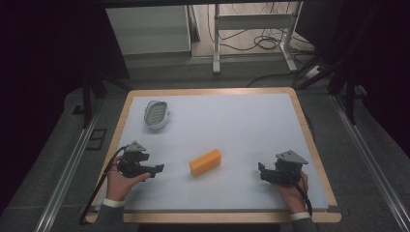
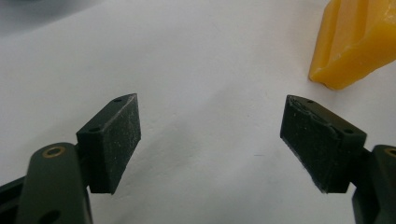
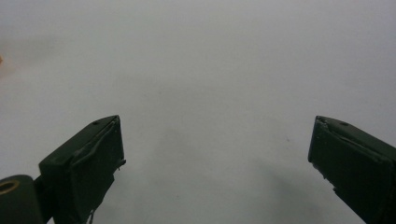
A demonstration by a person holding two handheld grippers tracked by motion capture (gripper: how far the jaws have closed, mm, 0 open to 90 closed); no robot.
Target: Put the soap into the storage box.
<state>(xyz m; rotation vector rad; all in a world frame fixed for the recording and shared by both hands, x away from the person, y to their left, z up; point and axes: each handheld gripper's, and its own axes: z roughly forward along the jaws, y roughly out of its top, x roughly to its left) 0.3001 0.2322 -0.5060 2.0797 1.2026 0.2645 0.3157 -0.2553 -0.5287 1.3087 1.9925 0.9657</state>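
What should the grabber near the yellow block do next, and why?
Probably slide the left gripper toward the yellow block. Its fingers are wide open and hold nothing, and the block lies just ahead, off to one side, untouched on the table.

Dim room, grey floor [image 1: 159, 72], cables [image 1: 263, 42]

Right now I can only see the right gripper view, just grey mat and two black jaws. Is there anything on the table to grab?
Observer: Yes, a yellow block lies on the mat between the two grippers.
Operator: Is the other gripper holding it?
Observer: No, the left gripper is open, with the block ahead of it and untouched.
Operator: Anything else?
Observer: A white slotted dish sits near the table's far left corner.
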